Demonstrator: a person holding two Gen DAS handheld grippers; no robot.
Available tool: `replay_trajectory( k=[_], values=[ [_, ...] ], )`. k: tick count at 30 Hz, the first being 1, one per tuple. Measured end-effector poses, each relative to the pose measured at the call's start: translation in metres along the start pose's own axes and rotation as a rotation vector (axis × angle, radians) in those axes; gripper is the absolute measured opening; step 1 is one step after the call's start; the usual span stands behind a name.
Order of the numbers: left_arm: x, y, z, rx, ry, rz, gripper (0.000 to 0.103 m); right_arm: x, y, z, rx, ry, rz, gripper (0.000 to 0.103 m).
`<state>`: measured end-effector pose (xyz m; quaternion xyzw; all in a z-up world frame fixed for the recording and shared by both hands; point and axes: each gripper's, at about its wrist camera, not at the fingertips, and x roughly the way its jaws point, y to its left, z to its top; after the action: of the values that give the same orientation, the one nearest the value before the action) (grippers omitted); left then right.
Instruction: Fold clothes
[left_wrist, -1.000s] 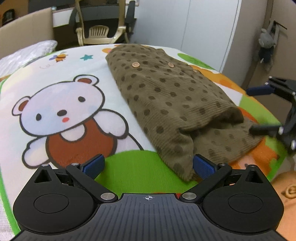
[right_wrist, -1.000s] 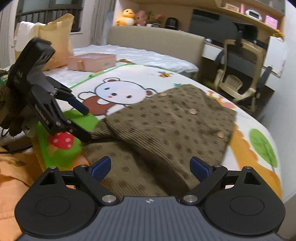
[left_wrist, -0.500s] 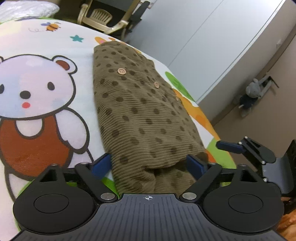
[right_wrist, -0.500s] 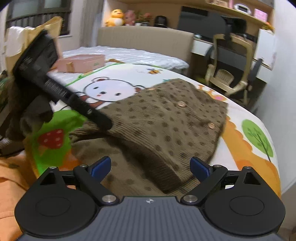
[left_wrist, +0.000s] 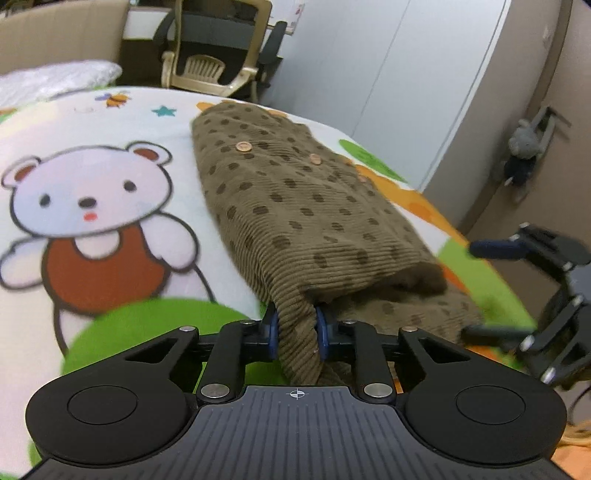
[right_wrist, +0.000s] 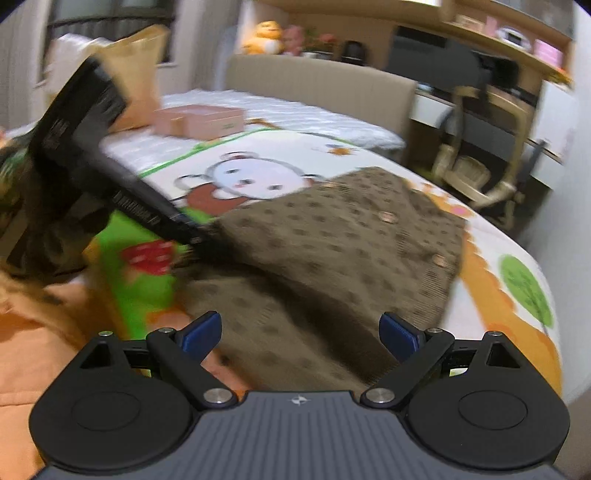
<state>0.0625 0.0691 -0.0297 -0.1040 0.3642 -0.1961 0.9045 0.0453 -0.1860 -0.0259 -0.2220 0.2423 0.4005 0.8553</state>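
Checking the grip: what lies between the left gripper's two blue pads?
In the left wrist view, a bunched corner of the brown dotted corduroy garment fills the gap in the closing left gripper.

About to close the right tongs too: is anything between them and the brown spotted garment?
Nothing visible. The right tongs stand open just over the garment hem. The left tongs are closing on its other corner, off to the side.
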Motion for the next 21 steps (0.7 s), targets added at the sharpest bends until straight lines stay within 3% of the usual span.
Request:
replay_trajectory(
  k=[5,7,8,9,10,11,12,14,16,21],
  values=[
    [-0.002,-0.002,0.009,-0.057,-0.004,-0.088,0.022,0.036,0.035,0.010,-0.236,-0.029,-0.048,0.093],
    [0.000,-0.001,0.015,-0.071,-0.003,-0.113,0.022,0.048,0.043,0.011,-0.324,-0.056,-0.113,0.093],
    [0.001,-0.001,0.017,-0.075,-0.003,-0.126,0.024,0.054,0.043,0.012,-0.357,-0.067,-0.146,0.089],
    [0.001,-0.003,0.020,-0.063,-0.004,-0.133,0.024,0.058,0.039,0.015,-0.362,-0.067,-0.163,0.073],
    [0.000,-0.004,0.024,-0.029,-0.004,-0.128,0.026,0.060,0.028,0.020,-0.316,-0.054,-0.151,0.063],
    [-0.001,-0.005,0.028,0.006,-0.004,-0.123,0.034,0.061,0.015,0.026,-0.258,-0.039,-0.132,0.045],
    [-0.002,-0.005,0.032,0.040,-0.003,-0.117,0.040,0.060,-0.002,0.030,-0.172,-0.031,-0.100,0.037],
    [-0.005,-0.007,0.040,0.108,-0.003,-0.106,0.070,0.055,-0.039,0.037,0.011,-0.024,-0.028,0.034],
    [-0.010,-0.010,0.048,0.221,-0.020,-0.065,0.091,0.052,-0.069,0.038,0.169,-0.025,0.038,0.032],
    [0.000,-0.022,0.055,0.559,-0.029,0.053,0.096,0.053,-0.111,0.036,0.378,-0.034,0.142,0.031]
  ],
)
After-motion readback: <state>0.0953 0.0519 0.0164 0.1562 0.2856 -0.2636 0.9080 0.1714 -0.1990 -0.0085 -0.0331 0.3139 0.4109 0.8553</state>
